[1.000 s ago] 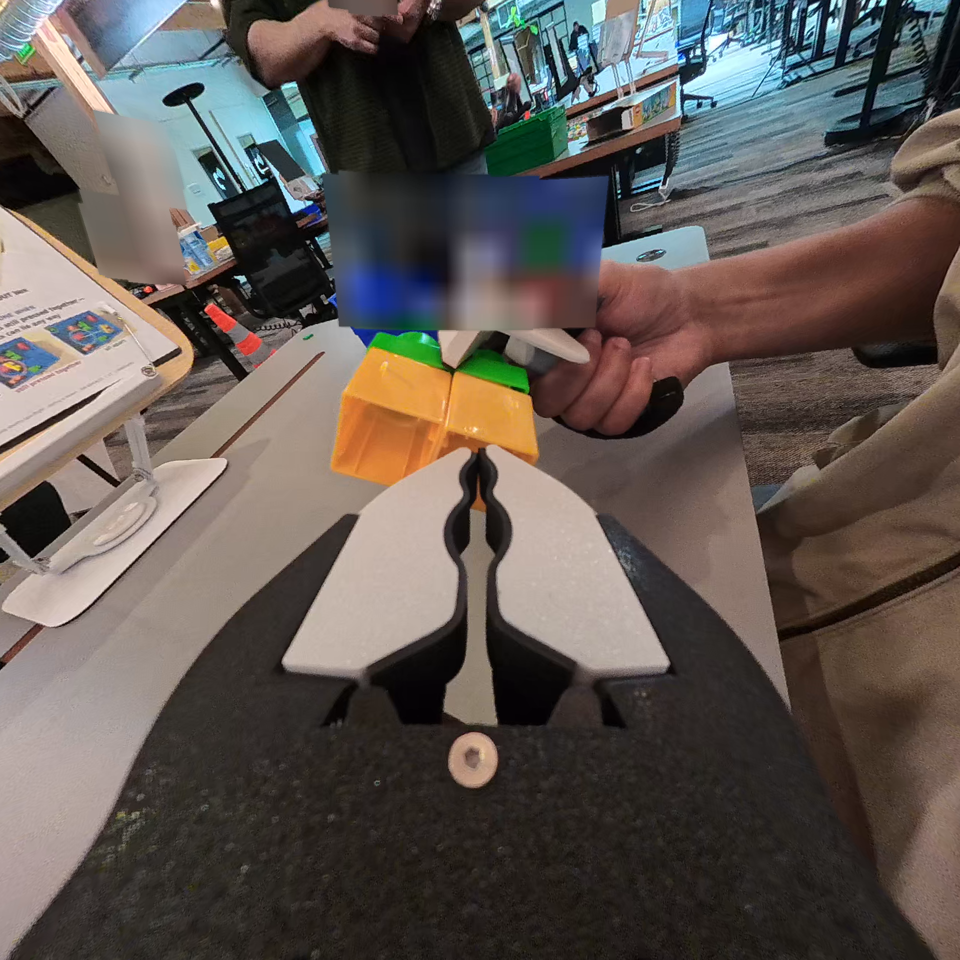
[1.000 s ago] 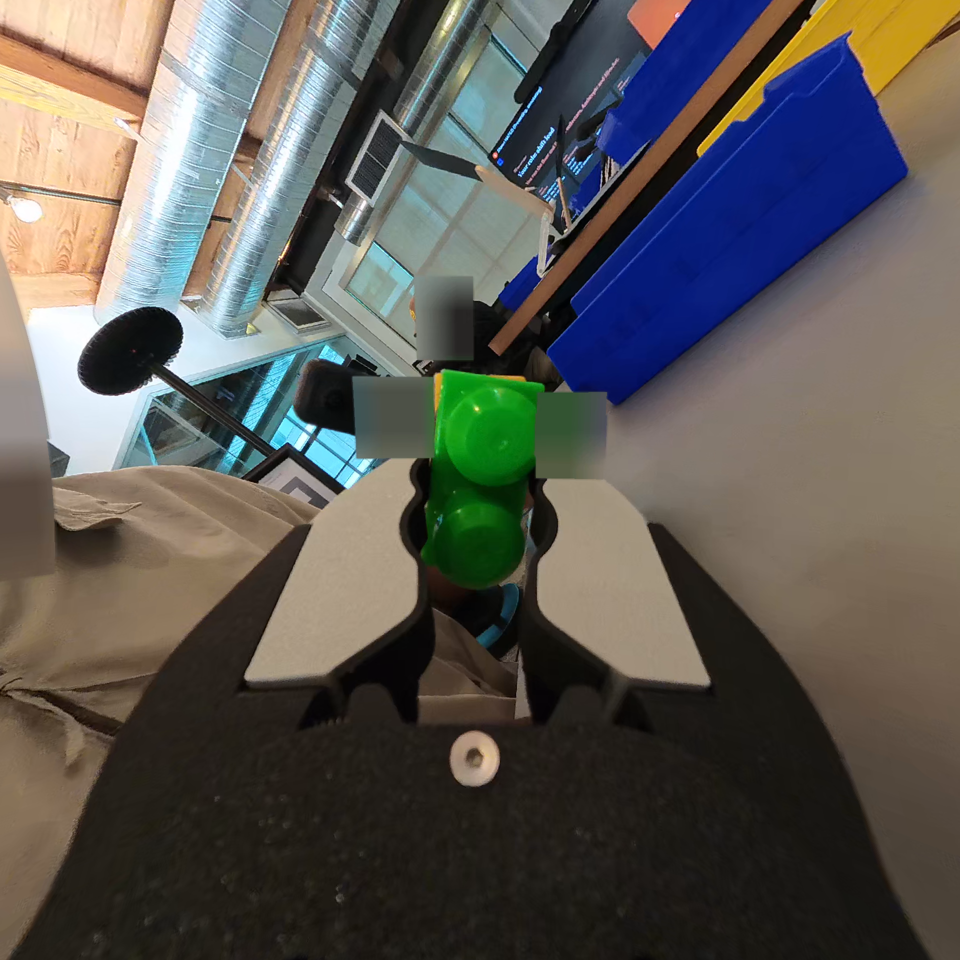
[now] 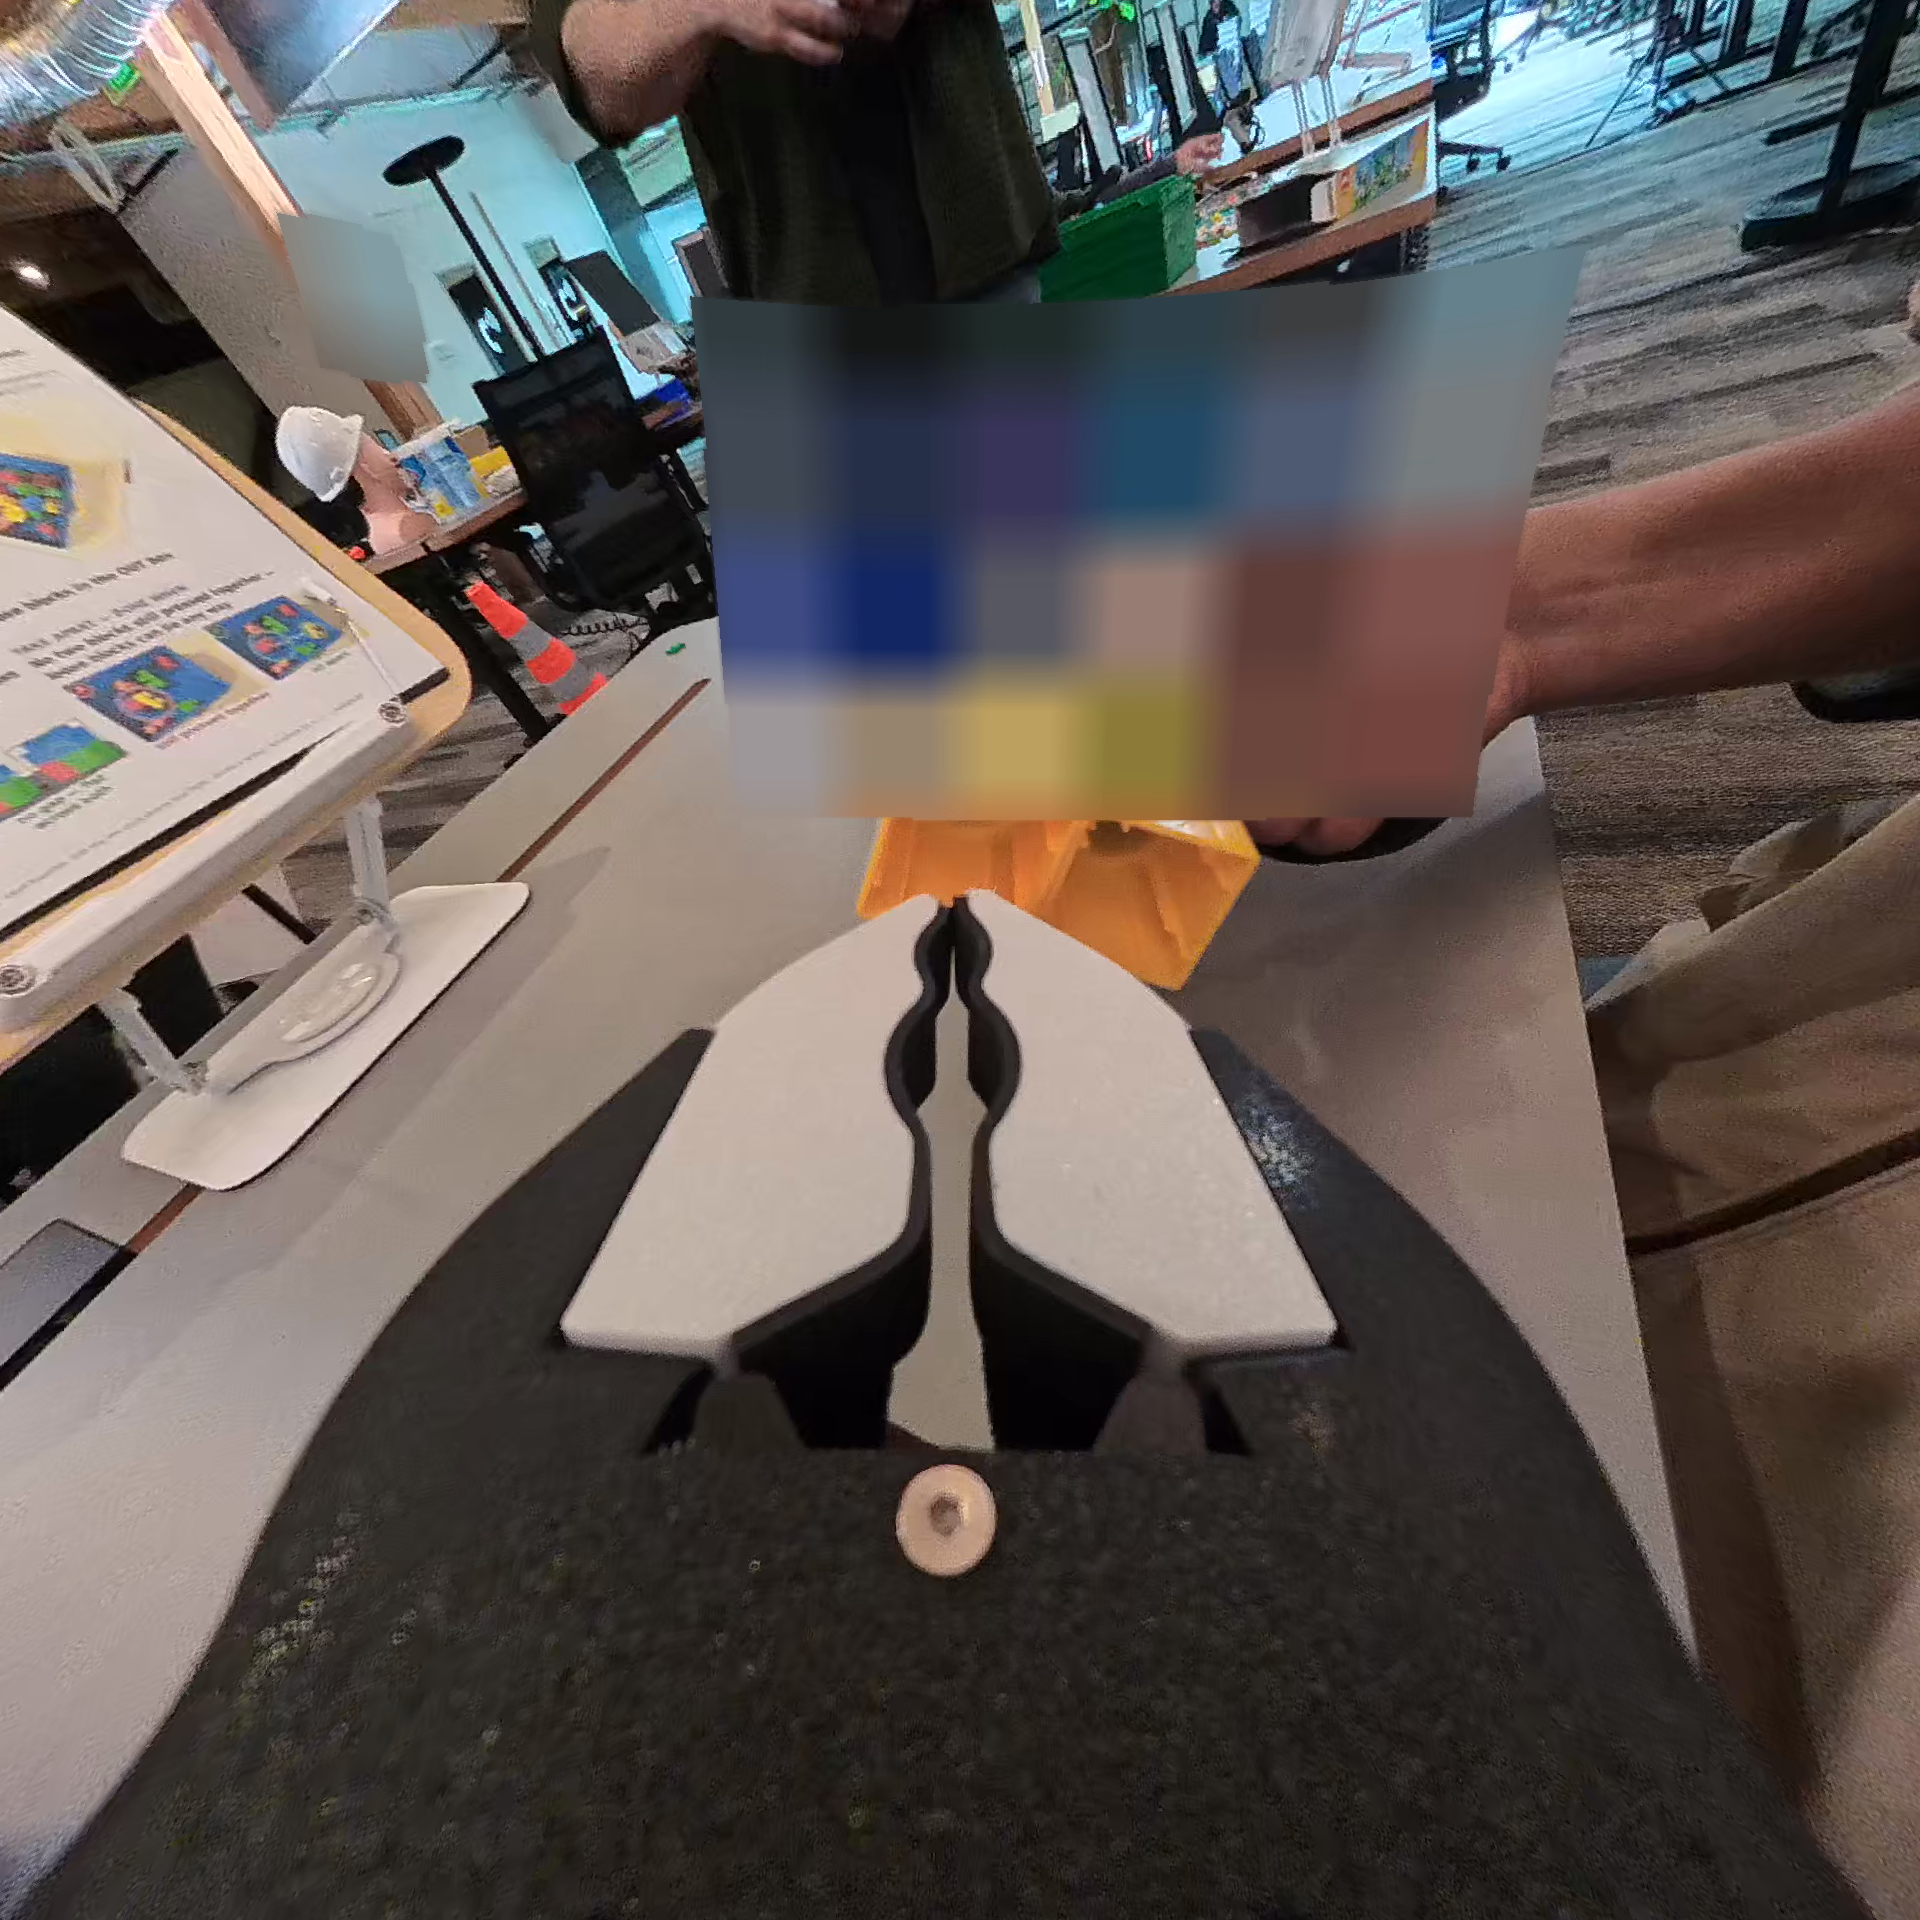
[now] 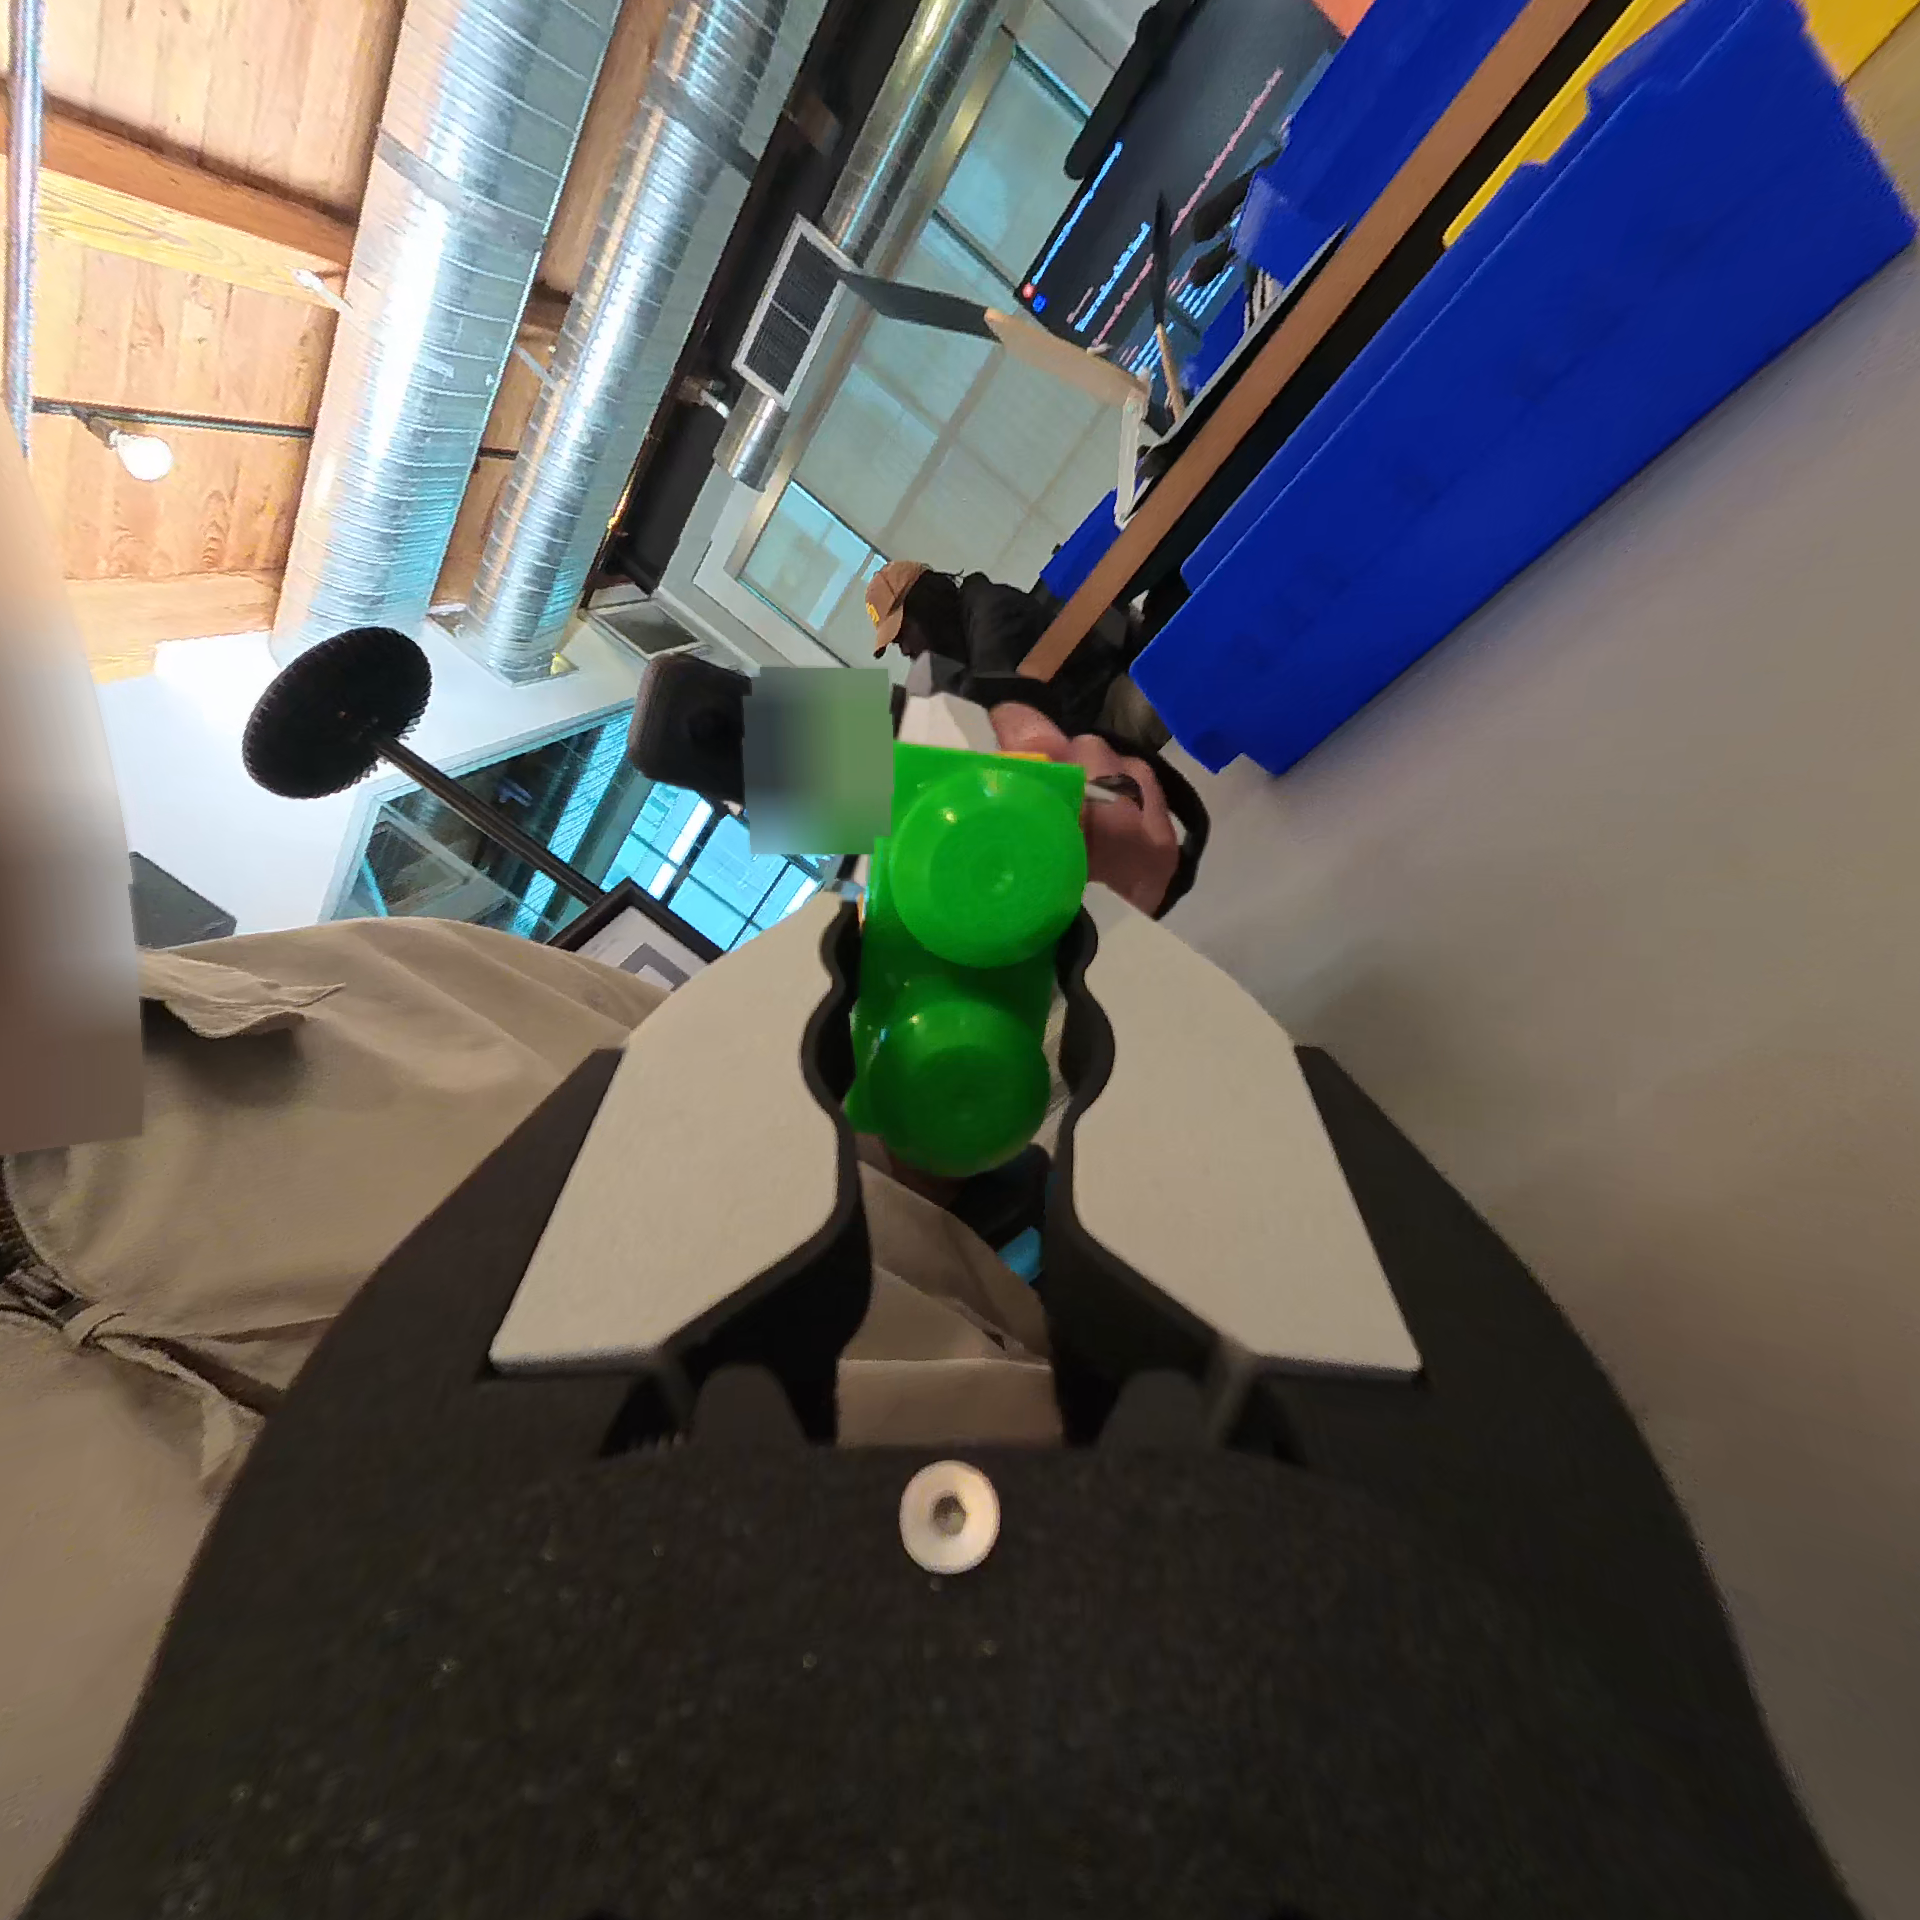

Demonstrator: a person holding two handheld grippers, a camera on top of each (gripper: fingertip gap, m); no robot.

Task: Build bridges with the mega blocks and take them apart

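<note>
While the right gripper [image 4: 961, 940] is pinching the green block [image 4: 961, 987] by its sides, the left gripper [image 3: 954, 909] is pressing its fingertips together on an orange block [image 3: 1132, 904] above the tabletop [image 3: 644, 831].

Bright indoor light, fisheye edges, perhaps slight blur

Bare grey table [image 3: 582, 894] leftward up to the document stand [image 3: 312, 1018]; orange block [image 3: 1122, 904] dead ahead.
</note>
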